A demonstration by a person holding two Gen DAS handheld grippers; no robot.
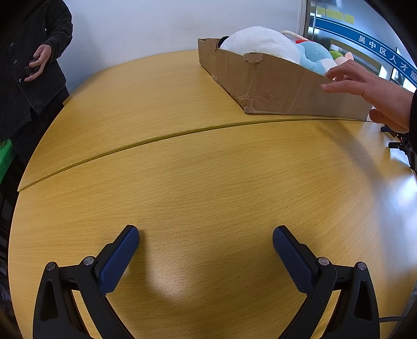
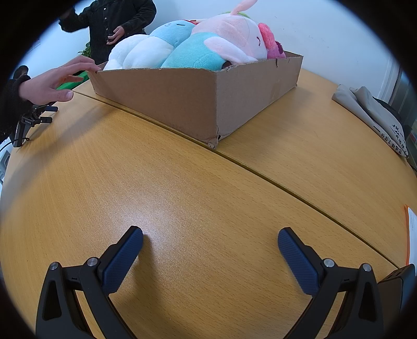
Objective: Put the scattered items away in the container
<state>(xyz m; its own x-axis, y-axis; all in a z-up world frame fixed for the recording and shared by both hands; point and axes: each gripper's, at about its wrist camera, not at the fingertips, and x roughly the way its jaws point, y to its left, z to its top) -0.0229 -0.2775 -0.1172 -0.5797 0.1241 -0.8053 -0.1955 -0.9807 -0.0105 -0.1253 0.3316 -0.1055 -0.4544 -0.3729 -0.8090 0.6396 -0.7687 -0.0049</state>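
Note:
A shallow cardboard box [image 1: 273,86] [image 2: 187,101] stands on the far half of the wooden table [image 1: 208,169]. It is filled with plush toys: a white one [image 1: 260,41] [image 2: 140,53], a light blue one [image 1: 316,56] [image 2: 192,52] and a pink one [image 2: 234,36]. A bare hand [image 1: 370,86] [image 2: 54,80] touches the box's rim. My left gripper [image 1: 206,242] is open over bare tabletop, well short of the box. My right gripper [image 2: 209,242] is open too, nothing between its fingers.
A person in a dark jacket [image 1: 28,65] [image 2: 109,23] stands beyond the table. A black gripper [image 2: 31,120] [image 1: 401,143] lies on the table under the bare hand. A folded grey cloth bag [image 2: 370,117] lies at the right, and orange-edged paper [image 2: 410,234] at the right edge.

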